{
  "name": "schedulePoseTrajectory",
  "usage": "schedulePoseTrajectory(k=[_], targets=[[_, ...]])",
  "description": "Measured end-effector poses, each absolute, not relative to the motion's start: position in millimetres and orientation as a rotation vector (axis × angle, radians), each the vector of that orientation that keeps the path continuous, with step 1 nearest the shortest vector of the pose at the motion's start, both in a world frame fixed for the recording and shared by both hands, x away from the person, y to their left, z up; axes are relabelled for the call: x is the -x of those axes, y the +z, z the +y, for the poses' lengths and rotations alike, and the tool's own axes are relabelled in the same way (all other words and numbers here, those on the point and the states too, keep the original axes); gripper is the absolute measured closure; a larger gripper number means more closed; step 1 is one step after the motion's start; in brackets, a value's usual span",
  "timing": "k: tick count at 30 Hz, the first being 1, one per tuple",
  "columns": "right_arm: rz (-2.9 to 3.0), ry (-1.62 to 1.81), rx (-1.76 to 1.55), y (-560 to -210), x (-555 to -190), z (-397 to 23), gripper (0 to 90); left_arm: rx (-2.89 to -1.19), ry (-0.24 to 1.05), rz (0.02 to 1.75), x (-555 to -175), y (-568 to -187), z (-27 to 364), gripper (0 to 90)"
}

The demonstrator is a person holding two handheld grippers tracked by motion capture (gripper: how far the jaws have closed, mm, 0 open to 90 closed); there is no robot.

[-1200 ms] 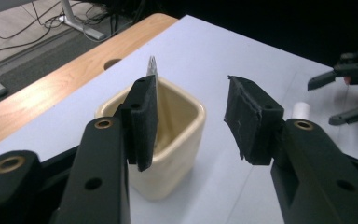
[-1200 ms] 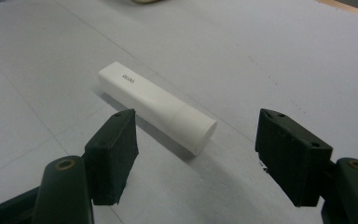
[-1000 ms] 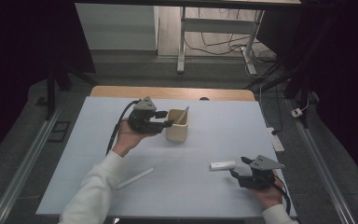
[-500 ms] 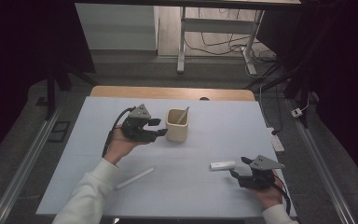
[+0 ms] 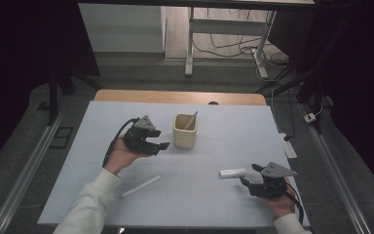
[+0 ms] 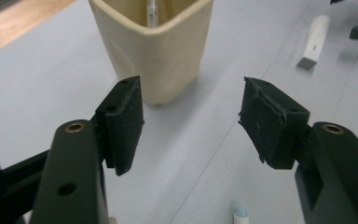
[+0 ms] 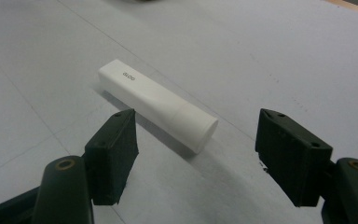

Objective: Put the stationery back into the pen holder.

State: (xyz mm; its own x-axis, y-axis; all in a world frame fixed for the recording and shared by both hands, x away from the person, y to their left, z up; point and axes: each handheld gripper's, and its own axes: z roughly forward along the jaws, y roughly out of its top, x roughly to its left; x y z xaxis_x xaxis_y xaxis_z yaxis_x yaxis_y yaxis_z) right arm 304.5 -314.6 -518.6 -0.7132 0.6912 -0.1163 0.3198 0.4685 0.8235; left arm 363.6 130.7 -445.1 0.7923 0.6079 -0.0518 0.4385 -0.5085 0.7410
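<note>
A pen (image 5: 140, 186) lies flat on the table (image 5: 214, 204), below and behind the left gripper (image 5: 158, 145), whose jaws have just been opening with nothing between them. Just beyond its fingertips stands the cup (image 5: 184, 130), a stick (image 5: 191, 120) leaning inside. The tube (image 5: 233, 172) lies just ahead of the right gripper (image 5: 250, 175), jaws apart and empty, its long axis slanting across them, round end nearest the fingers.

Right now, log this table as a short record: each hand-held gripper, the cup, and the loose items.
left hand-held gripper: beside the cup, jaws just been opening, nothing between them
right hand-held gripper: open, facing the white tube, apart from it
cup: cream, upright, a thin stick leaning inside
white tube: lying flat on the table
white pen: lying near the left forearm
</note>
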Motion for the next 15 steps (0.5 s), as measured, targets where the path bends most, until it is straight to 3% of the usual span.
schedulePoseTrajectory(k=[15], targets=[[2.287, 1.141, -0.837, -518.9, -304.6, -314.8, 29.1, -2.306, 0.275, 0.741, -349.1, -446.8, 130.2, 36.4]])
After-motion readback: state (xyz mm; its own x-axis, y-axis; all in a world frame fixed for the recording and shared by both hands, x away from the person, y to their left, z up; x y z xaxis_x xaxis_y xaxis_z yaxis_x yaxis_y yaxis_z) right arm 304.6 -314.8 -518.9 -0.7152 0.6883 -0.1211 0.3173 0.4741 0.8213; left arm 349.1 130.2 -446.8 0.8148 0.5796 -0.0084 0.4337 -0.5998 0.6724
